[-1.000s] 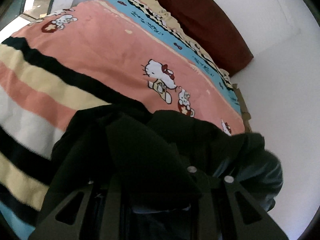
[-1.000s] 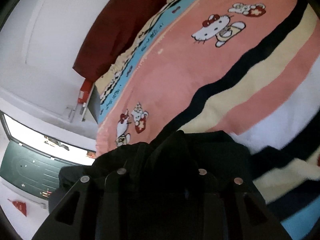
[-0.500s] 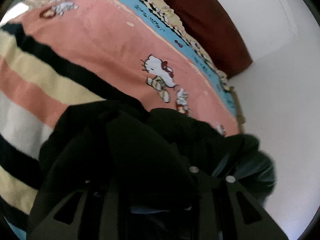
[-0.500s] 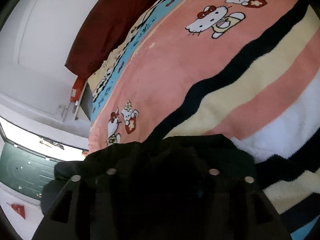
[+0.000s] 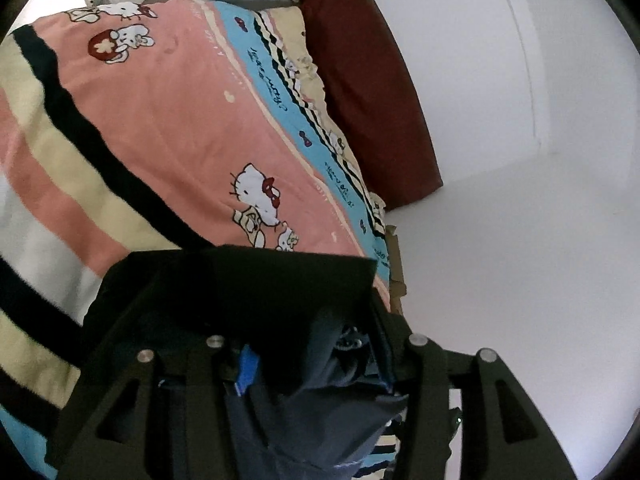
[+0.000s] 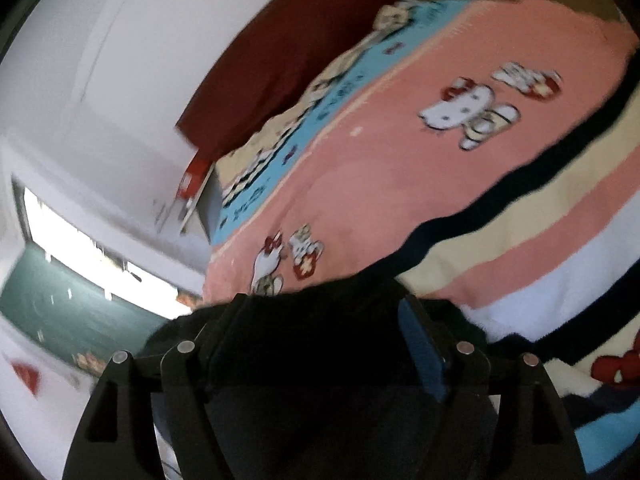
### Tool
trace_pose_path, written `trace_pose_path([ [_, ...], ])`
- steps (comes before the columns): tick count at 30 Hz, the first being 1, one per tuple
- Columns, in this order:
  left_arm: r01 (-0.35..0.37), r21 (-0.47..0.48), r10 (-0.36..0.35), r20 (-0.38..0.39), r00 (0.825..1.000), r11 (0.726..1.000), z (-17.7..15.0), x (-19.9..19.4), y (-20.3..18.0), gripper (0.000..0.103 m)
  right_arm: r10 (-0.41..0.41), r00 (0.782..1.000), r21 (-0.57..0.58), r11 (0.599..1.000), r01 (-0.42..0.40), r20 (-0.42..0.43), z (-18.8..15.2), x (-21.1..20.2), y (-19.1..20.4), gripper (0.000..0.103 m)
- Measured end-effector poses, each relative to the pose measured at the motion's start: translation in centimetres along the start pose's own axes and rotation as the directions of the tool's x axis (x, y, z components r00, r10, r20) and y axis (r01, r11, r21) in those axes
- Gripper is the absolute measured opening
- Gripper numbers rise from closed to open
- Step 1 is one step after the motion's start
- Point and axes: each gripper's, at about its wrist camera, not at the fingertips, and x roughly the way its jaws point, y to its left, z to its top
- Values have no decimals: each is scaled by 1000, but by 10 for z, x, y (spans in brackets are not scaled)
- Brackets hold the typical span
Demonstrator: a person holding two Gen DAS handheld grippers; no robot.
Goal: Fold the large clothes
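Now I have the dark garment [image 5: 256,292] bunched at the near end of the blanket [image 5: 168,128], with both tools over it. The left gripper [image 5: 316,344] has just been opening; its jaws stand apart with navy cloth draped loosely between them. The right gripper [image 6: 316,344] has also just been opening, wide, with black cloth under it. My worry: a fold may snag on a finger as I lift away and drag the stack open. The far edge could also slide on the fleecy blanket.
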Motion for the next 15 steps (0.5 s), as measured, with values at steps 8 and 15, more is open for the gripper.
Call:
trace_pose_path([
  [8, 89, -56, -86, 49, 995, 994, 2, -46, -11, 55, -15, 999, -155, 988, 11, -29, -26, -21, 43, 76],
  [15, -91, 174, 102, -58, 993, 980, -41, -41, -58, 55, -25, 999, -253, 967, 17, -30, -44, -36, 72, 79],
])
